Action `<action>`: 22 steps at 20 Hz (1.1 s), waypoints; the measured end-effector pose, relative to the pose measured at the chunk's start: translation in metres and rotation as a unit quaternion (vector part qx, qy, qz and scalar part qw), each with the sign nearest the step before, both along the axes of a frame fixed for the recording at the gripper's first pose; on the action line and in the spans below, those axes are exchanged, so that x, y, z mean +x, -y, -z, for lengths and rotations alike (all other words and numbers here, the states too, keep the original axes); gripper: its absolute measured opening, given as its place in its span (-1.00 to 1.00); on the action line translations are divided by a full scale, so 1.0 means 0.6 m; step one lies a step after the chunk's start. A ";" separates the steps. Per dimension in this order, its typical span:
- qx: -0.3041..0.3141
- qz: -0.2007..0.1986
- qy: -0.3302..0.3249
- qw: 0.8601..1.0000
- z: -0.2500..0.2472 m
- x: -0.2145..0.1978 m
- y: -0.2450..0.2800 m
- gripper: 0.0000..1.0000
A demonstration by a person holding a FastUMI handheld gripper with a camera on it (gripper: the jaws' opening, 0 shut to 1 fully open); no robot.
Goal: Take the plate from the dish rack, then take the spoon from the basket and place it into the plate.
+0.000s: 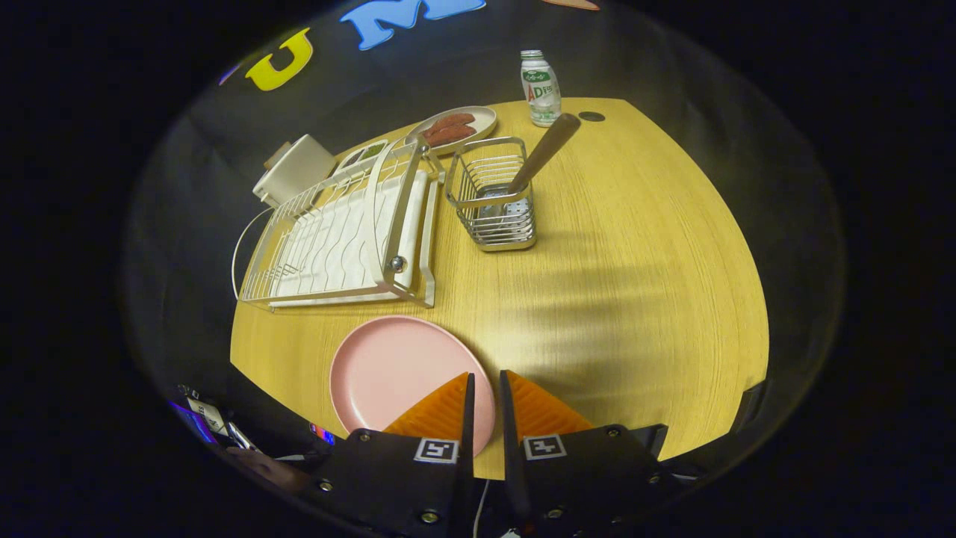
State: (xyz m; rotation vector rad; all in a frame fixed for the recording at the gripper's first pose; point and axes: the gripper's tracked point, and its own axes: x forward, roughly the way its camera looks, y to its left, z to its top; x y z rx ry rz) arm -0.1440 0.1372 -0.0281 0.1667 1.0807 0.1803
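Jaws nearly closed, empty, above pink plate's (388,370) rim near table (635,299) edge.

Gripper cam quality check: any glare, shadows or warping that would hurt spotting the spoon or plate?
Gripper view: strong fisheye bends the table edges and the dish rack; a soft sheen and shadow bands lie on the wood beyond the nearly shut gripper. The spoon in the basket and the pink plate are sharp; the booth beyond is dark.
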 end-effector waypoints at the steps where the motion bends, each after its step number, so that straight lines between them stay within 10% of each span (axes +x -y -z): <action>1: -0.001 0.005 0.009 1.000 -0.003 0.001 0.007 -0.65; 22: -0.020 0.047 0.309 0.950 -0.111 0.165 0.086 -0.45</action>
